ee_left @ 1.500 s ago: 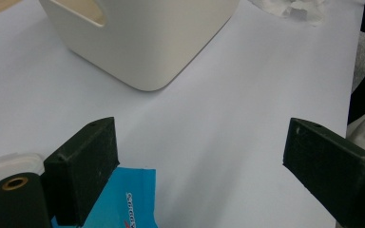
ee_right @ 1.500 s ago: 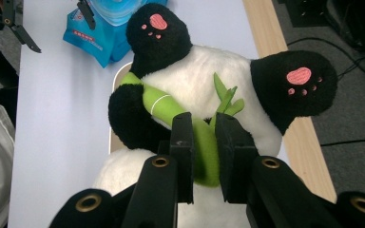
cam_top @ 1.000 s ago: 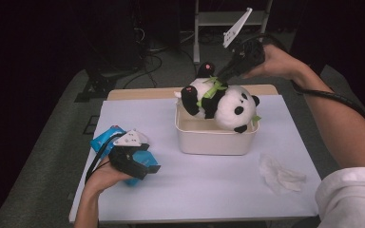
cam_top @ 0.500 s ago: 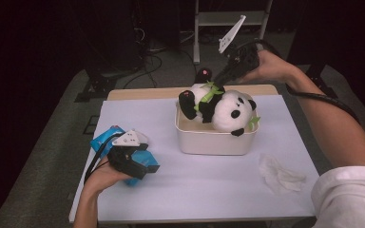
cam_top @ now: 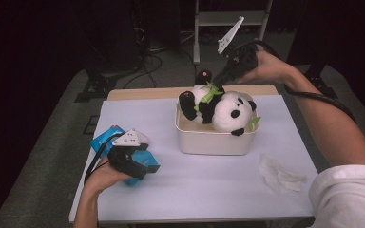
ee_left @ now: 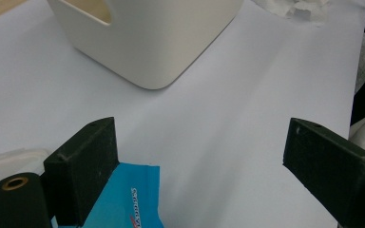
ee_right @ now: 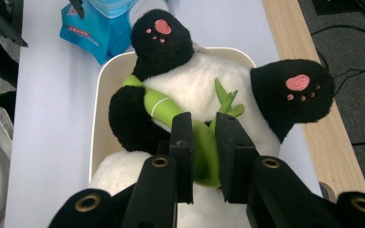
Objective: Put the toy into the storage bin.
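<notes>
Right gripper point(ee_right: 203, 142): clamped on the green bamboo stalk point(ee_right: 204, 152) of the panda plush point(cam_top: 218, 107), jaws pinching it from both sides.
Panda plush: lay directly beneath that gripper, in the cream bin point(cam_top: 214, 140), paws up.
Left gripper point(ee_left: 199, 166): jaws stood wide apart, nothing between them, low over the desk point(cam_top: 195, 190).
Blue packet point(ee_left: 128, 199): right under its left jaw.
Crumpled tissue point(cam_top: 280, 173): beyond the bin, well apart.

Compared with a second back, I see the black-and-white plush panda toy point(cam_top: 218, 107) sitting a little further left in the cream plastic tub point(cam_top: 216, 137), its head now lying along the right rim. My right gripper point(cam_top: 217, 84), clamped on the toy's green felt bamboo stalk point(ee_right: 204, 142), has shifted slightly with it.
</notes>
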A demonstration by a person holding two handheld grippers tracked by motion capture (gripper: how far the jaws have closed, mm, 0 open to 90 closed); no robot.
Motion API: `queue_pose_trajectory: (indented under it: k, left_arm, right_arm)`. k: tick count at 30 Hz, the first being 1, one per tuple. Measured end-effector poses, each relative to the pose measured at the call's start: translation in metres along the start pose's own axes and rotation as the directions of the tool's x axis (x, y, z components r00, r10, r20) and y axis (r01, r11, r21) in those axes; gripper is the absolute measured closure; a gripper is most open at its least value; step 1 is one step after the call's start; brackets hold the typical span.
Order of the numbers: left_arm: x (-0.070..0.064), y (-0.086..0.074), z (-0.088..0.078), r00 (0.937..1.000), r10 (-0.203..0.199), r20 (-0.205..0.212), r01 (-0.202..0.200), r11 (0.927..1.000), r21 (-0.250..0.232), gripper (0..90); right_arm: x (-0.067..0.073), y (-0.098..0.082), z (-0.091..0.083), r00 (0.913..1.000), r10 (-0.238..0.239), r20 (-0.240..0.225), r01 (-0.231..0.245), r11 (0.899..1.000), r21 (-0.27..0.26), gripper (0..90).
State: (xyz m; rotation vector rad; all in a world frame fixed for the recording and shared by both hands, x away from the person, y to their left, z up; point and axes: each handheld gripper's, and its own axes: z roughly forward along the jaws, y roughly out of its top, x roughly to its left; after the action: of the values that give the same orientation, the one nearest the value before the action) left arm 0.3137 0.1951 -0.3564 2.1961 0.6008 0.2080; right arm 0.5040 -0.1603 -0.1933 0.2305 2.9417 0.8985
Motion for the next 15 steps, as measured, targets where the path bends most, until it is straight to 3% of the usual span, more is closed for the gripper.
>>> queue_pose_trajectory:
  k: [6, 15]
  left_arm:
    - [0.001, 0.000, 0.002, 1.0000, 0.001, 0.004, -0.002, 1.0000, 0.008, 10.1]
    - [0.002, 0.000, 0.002, 1.0000, -0.005, 0.004, 0.005, 1.0000, 0.004, 10.1]
  right_arm:
    - [-0.004, -0.003, 0.003, 0.9999, 0.013, -0.005, -0.013, 1.000, 0.003, 77.5]
    - [-0.006, -0.006, 0.022, 0.9992, 0.018, -0.037, -0.018, 1.000, 0.010, 77.4]
